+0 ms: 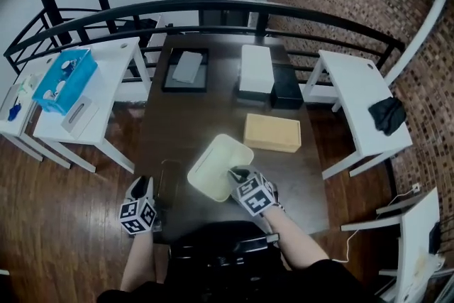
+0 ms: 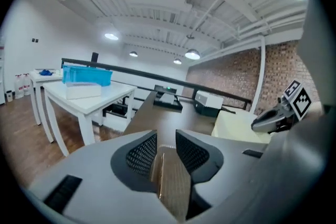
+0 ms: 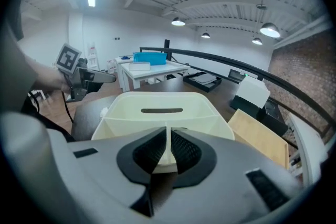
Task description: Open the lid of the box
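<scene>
The left gripper [image 2: 166, 138] and the right gripper [image 3: 168, 134] each had a smooth grey moulded housing [image 2: 94, 186] that narrowed towards two jaws. Each jaw carried a black pad [image 2: 142, 153] with a fine cross-hatched face, set in a curved black surround. A narrow black rectangular slot [image 2: 63, 190] was recessed in the housing on either side of the jaws. Each gripper bore a cube [image 1: 137, 215] faced with black-and-white square markers. The person wore a black top [image 1: 323, 286]; its sleeves ended above the forearms.
</scene>
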Demonstrator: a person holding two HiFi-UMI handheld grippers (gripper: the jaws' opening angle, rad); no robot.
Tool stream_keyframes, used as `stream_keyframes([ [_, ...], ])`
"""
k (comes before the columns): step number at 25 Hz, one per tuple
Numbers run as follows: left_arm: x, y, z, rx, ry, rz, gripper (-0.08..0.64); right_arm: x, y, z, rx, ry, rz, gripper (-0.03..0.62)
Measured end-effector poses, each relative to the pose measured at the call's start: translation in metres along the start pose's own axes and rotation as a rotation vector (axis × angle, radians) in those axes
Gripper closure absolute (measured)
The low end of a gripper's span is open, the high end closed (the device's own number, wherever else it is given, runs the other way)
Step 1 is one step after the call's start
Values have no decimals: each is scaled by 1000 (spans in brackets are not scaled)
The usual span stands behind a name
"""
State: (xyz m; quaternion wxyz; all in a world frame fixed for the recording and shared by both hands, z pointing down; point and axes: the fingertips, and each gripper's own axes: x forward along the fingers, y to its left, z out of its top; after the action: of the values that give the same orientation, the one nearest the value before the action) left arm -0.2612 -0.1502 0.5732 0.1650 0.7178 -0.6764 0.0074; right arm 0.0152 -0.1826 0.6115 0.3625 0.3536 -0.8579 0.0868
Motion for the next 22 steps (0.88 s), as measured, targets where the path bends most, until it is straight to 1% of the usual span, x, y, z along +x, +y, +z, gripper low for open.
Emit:
stream_keyframes([
  [1,-4,-4,17,0,-42,-18,453,-7,-3,8,36,-51,5,561],
  [3,-12,-13,51,13,-125,-51,453,-30,-16,28,129,-187,12,561],
  [5,-23,-26,80,69,-198,-73,453,-62,-35,44,240,-325,7,564],
  [6,-28,-34,91,108,-225,-88,453,-80,-47,48,291,-383,-6,588],
  [8,-37,-54,106,158,-268,-144,453,-112,-73,45,355,-469,-68,588],
  [10,-44,-73,116,157,-304,-206,454,-140,-97,34,382,-526,-157,589],
  [11,-46,-81,119,152,-315,-234,456,-155,-108,28,396,-556,-196,589],
  [13,-49,-94,120,137,-324,-282,491,-182,-124,15,455,-632,-242,590],
  [14,-50,-99,120,125,-324,-304,499,-196,-129,11,484,-672,-262,591],
  [16,-51,-104,118,94,-319,-340,517,-220,-131,4,510,-728,-311,591],
  [17,-52,-107,117,87,-314,-352,523,-229,-130,-1,517,-743,-330,591],
  [19,-54,-113,113,107,-297,-366,523,-237,-127,-16,539,-751,-345,591],
  [22,-55,-122,107,129,-273,-390,523,-237,-122,-35,573,-725,-353,591],
])
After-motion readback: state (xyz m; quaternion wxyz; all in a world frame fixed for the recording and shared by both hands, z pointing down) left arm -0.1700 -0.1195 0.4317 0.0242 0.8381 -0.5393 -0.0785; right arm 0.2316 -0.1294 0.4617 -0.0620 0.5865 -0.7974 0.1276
